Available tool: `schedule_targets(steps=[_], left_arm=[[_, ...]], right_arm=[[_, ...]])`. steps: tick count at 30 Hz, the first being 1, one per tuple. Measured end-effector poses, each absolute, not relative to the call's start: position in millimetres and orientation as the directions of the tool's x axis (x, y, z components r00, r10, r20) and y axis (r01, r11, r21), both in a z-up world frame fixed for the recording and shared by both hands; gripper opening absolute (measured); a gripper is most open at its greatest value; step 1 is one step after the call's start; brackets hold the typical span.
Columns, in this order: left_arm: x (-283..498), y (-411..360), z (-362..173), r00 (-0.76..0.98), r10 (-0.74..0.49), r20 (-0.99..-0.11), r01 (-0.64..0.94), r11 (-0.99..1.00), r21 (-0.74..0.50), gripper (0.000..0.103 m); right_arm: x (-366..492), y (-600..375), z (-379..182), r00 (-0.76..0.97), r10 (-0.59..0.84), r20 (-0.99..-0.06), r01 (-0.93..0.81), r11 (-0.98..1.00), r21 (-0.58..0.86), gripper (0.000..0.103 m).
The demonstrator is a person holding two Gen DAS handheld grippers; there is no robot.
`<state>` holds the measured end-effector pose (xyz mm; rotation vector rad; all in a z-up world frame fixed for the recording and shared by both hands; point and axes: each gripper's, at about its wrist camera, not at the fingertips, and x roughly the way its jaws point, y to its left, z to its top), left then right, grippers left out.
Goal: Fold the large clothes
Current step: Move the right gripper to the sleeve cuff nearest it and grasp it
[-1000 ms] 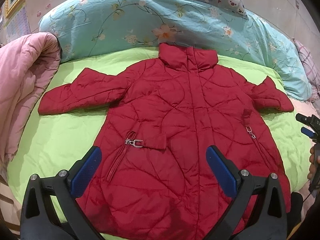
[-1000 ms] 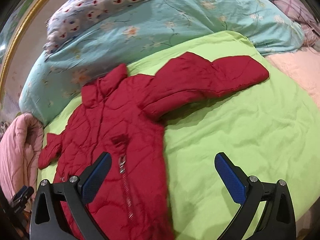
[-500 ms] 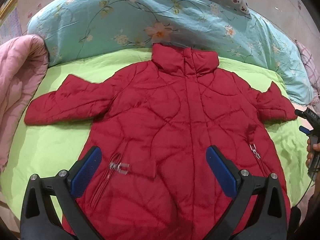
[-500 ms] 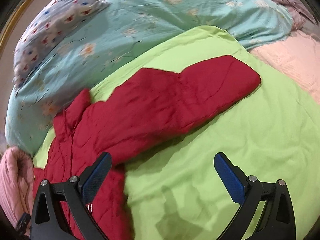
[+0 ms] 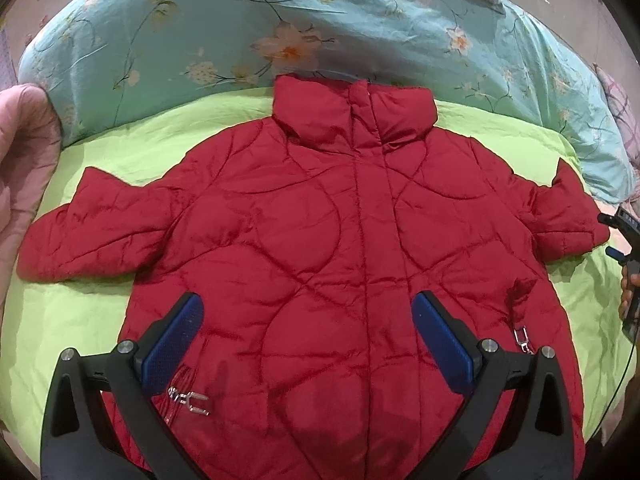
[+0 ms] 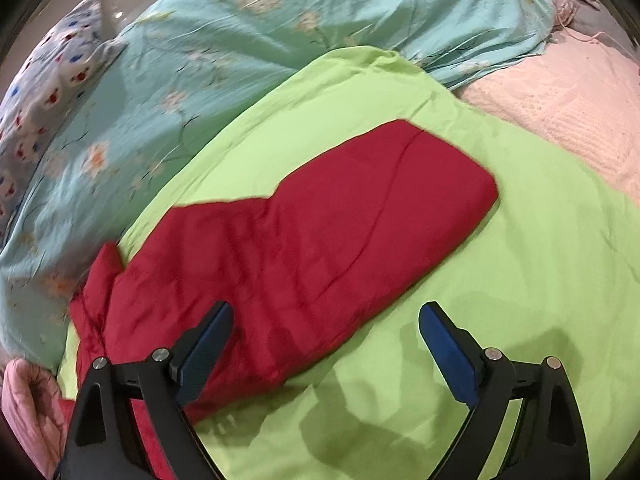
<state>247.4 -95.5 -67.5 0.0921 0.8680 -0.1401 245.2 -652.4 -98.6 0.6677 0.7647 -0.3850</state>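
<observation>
The red jacket (image 5: pixel 320 248) lies spread flat, front up, on the green bed sheet (image 6: pixel 500 300), unfolded. The right hand-held gripper (image 6: pixel 324 344), jaws closing with nothing gripped, hovers over the sleeve (image 6: pixel 340 220); the left hand-held gripper (image 5: pixel 308 340) hangs spread over the body. Next, I judge, it pinches the sleeve to fold it inward.

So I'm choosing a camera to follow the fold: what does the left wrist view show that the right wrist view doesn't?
Left wrist only: the whole red quilted jacket spread flat, collar, both sleeves, metal pocket buckles. Right wrist only: one sleeve close up and a pale pink blanket. Both: green sheet, floral turquoise duvet, each view's own gripper held open above the bed.
</observation>
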Motion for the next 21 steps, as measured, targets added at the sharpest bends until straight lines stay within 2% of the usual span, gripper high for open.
schedule_targets(steps=[14,17,21], left_arm=[[270,-110,-84,0.620,-0.088,-0.779,0.174,0.984,0.027,0.103],[273,-113,-87,0.620,-0.078,-0.781,0.175,0.984,0.040,0.103],[278,-113,-90,0.612,-0.088,-0.786,0.173,0.985,0.024,0.103]], right_arm=[[261,-712,-123,0.659,-0.129,-0.741,0.612,0.665,0.428,0.087],[266,-719,-123,0.673,-0.131,-0.727,0.609,0.656,0.446,0.081],[266,-730,-125,0.688,-0.131,-0.714,0.617,0.623,0.480,0.057]])
